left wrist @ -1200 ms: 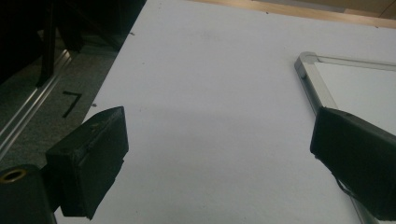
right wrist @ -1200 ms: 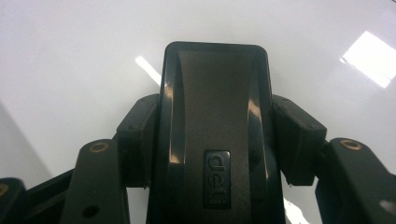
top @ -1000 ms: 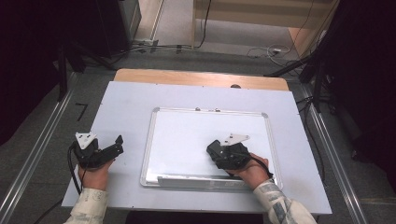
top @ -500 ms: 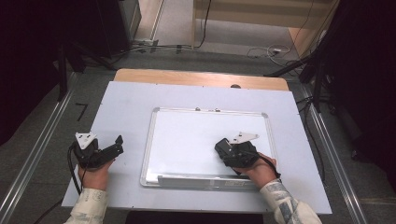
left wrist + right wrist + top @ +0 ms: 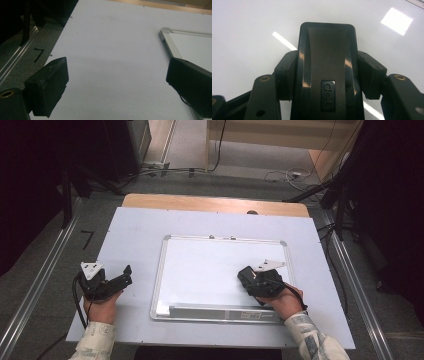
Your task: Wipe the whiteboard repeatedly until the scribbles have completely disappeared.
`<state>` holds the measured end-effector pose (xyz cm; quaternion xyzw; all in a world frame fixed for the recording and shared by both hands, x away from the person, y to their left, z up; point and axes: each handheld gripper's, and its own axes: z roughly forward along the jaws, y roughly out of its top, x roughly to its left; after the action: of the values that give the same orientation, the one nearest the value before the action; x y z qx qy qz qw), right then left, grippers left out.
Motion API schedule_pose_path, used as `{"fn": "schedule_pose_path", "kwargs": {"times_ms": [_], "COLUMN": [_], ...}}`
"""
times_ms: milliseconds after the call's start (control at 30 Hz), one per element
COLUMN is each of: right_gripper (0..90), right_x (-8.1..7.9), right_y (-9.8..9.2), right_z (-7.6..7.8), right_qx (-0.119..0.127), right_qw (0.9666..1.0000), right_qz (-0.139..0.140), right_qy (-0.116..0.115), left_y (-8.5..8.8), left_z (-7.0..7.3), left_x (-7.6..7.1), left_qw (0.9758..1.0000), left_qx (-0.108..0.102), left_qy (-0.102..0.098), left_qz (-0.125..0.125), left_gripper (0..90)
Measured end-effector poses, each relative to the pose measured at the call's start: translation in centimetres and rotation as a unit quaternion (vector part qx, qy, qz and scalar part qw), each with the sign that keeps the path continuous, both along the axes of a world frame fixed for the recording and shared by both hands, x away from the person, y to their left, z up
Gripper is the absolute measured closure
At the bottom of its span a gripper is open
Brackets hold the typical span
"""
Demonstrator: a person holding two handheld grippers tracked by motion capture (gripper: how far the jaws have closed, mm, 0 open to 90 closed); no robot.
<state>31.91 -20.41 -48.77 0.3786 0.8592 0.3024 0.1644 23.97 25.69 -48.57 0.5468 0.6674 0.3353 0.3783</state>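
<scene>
I've got the right hand-held gripper [image 5: 252, 279] clamped on a black whiteboard eraser [image 5: 327, 72]; in the right gripper view both jaws press its sides, w/ a "deli" logo on its glossy top. The eraser sits flat on the whiteboard [image 5: 210, 265], over the lower right part of the white surface, near the bottom frame but apart from it. In the high view I can't make the eraser out separately from the gripper body; the grey three-cornered plate sits on top of it, and the person's right hand [image 5: 285, 300] wraps the grip from below.

The left hand-held gripper [image 5: 117, 279] is open w/ nothing between the jaws. In the left gripper view they stand wide apart above bare bench [image 5: 112, 50]. It sits on the bench just left of the whiteboard's left frame, not touching it. The left hand [image 5: 102, 307] holds it near the bench's front left corner.

The board lies flat mid-bench, silver frame all round, and a marker tray [image 5: 220, 311] runs along the near edge. I can't tell whether anything lies in the tray. The board surface looks clean white, w/ ceiling-light glare only.
</scene>
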Motion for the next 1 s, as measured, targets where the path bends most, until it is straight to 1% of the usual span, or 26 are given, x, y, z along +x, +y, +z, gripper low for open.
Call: {"fn": "schedule_pose_path", "kwargs": {"times_ms": [233, 400, 433, 533, 633, 733, 800, 900, 1000], "right_gripper": [38.1, 38.0, 38.0, 37.9, 37.9, 37.8, 37.8, 37.7, 37.8], "right_x": [0.2, 0.5, 0.6, 0.7, 0.8, 0.8, 0.8, 0.8, 0.6], "right_y": [-0.3, -0.7, -0.8, -1.1, -1.3, -1.5, -1.5, -1.5, -1.3], "right_z": [0.0, 0.0, 0.0, 0.0, 0.0, 0.0, 0.0, 0.0, -0.1], "right_qx": [0.009, 0.017, 0.018, 0.023, 0.022, 0.029, 0.030, 0.029, 0.021], "right_qw": [0.9999, 0.9997, 0.9997, 0.9994, 0.9993, 0.9986, 0.9985, 0.9986, 0.9989], "right_qz": [-0.007, -0.016, -0.017, -0.026, -0.031, -0.044, -0.045, -0.045, -0.041], "right_qy": [0.005, 0.008, 0.006, 0.008, 0.006, 0.007, 0.007, 0.006, -0.001], "left_y": [0.0, 0.0, 0.0, 0.0, 0.0, 0.0, 0.0, 0.0, -0.1], "left_z": [0.0, -0.1, -0.1, -0.1, -0.1, -0.1, -0.1, -0.1, -0.1], "left_x": [0.0, 0.1, 0.1, 0.2, 0.1, 0.2, 0.2, 0.2, 0.3], "left_qw": [1.0000, 1.0000, 1.0000, 1.0000, 1.0000, 1.0000, 1.0000, 1.0000, 1.0000], "left_qx": [0.000, 0.003, 0.002, 0.001, 0.001, 0.001, 0.001, 0.002, 0.002], "left_qy": [0.001, 0.003, 0.003, 0.003, 0.003, 0.003, 0.004, 0.004, 0.005], "left_qz": [0.000, 0.000, 0.000, 0.000, 0.001, 0.000, 0.000, -0.002, -0.001], "left_gripper": [4.5, 4.5, 4.5, 4.5, 4.5, 4.5, 4.5, 4.5, 4.5]}}
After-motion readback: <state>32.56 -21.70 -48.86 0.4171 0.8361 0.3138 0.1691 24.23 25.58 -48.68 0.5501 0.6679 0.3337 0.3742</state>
